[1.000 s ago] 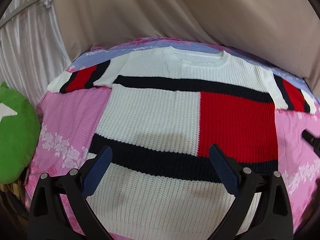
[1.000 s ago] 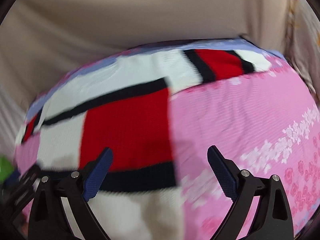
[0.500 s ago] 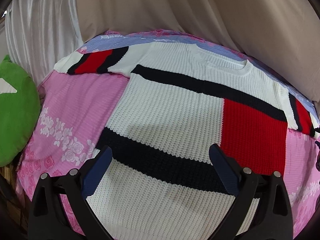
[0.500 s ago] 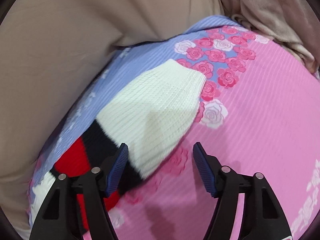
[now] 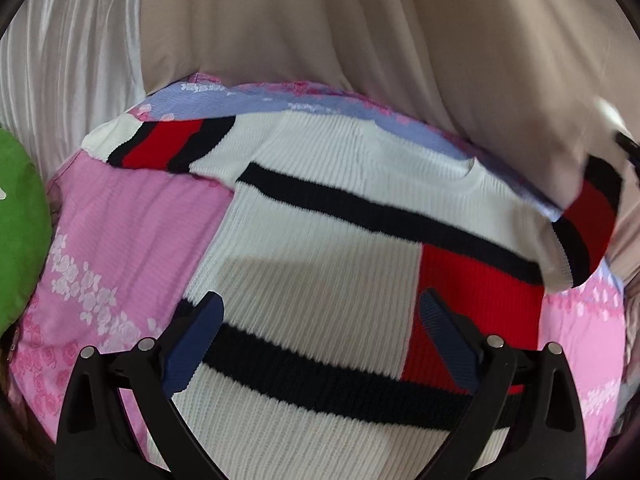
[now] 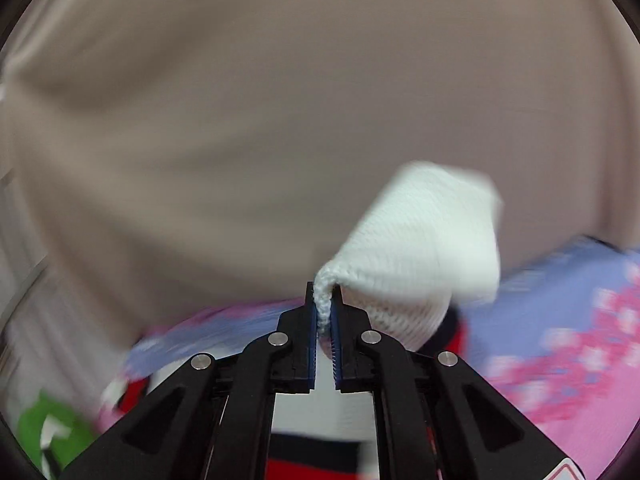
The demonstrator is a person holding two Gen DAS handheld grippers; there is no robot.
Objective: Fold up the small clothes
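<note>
A white knit sweater (image 5: 320, 264) with black stripes and a red block lies spread flat on a pink flowered bedspread (image 5: 132, 232). My left gripper (image 5: 320, 300) hovers open over the sweater's lower body, with nothing pinched. The jaws of my right gripper (image 6: 324, 292) are closing, and their pads press on a fold of the white cuff of the right sleeve (image 6: 420, 240). That cuff bulges up and to the right of the jaws. In the left wrist view this sleeve (image 5: 588, 220) is raised off the bed at the far right, while the other sleeve (image 5: 160, 148) lies flat.
A beige curtain (image 5: 320, 20) hangs close behind the bed's far edge. A green cushion (image 5: 20, 232) sits at the left edge of the bed, also blurred as the green cushion (image 6: 52, 432) low left in the right wrist view. Pleated white fabric (image 5: 68, 92) hangs at the back left.
My right gripper went from wide open over the sweater to the sleeve cuff, closed on it and lifted it. The left gripper stayed open, shifted sideways over the sweater and rolled a little.
</note>
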